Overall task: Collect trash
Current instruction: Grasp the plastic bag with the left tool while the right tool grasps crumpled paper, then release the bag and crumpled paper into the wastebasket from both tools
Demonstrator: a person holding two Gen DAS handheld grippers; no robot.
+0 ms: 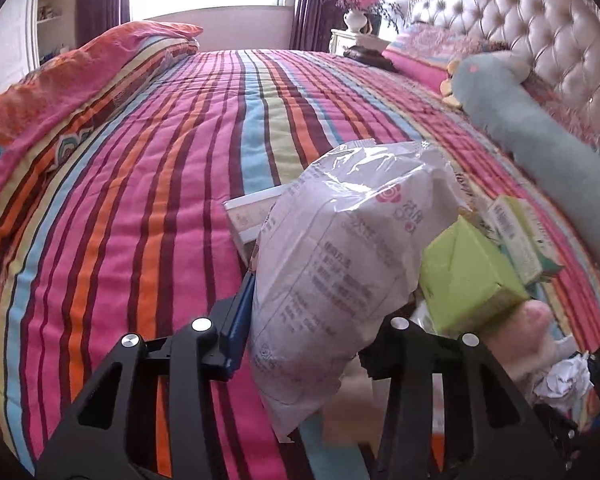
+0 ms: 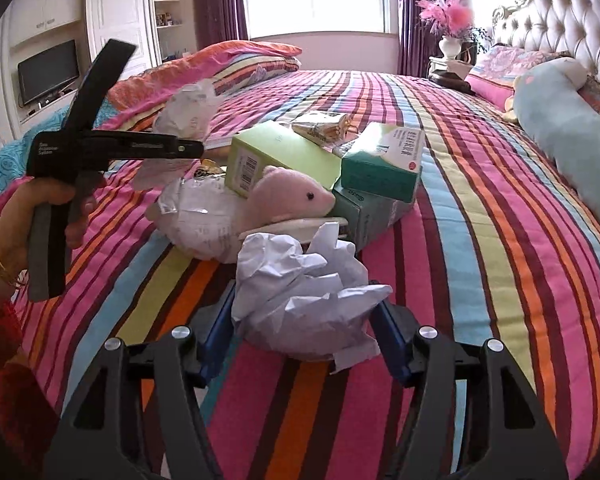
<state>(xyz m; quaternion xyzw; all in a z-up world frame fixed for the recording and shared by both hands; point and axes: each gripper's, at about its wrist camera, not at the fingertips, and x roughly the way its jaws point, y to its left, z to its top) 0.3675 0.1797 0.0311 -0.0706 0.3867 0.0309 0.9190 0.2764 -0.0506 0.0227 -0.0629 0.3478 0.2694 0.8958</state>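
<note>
- The left gripper is clenched on a white printed plastic bag, which fills the lower middle of the left wrist view; one blue pad presses its left side, while the other pad is hidden behind the bag.
- The right gripper sits low in the middle of the right wrist view with a crumpled white paper ball between its blue pads. The paper touches both, so I judge it lightly grasped, and it rests on the striped bedspread.
- Just beyond the paper, in mid-frame, lies the remaining pile: a pale green box, a teal box, a small foil-printed pack and a pink plush toy leaning against them.
- Risk: the slick film may slide out, since the bag is held only by its lower part.
- Risk: the loose paper could spring free if the pads press only its outer folds.
- Risk: the plush toy sits among the rubbish, touching the boxes, and could be snagged or taken as trash.
- Risk: the stacked boxes could topple when nudged on the soft bedding.
</note>
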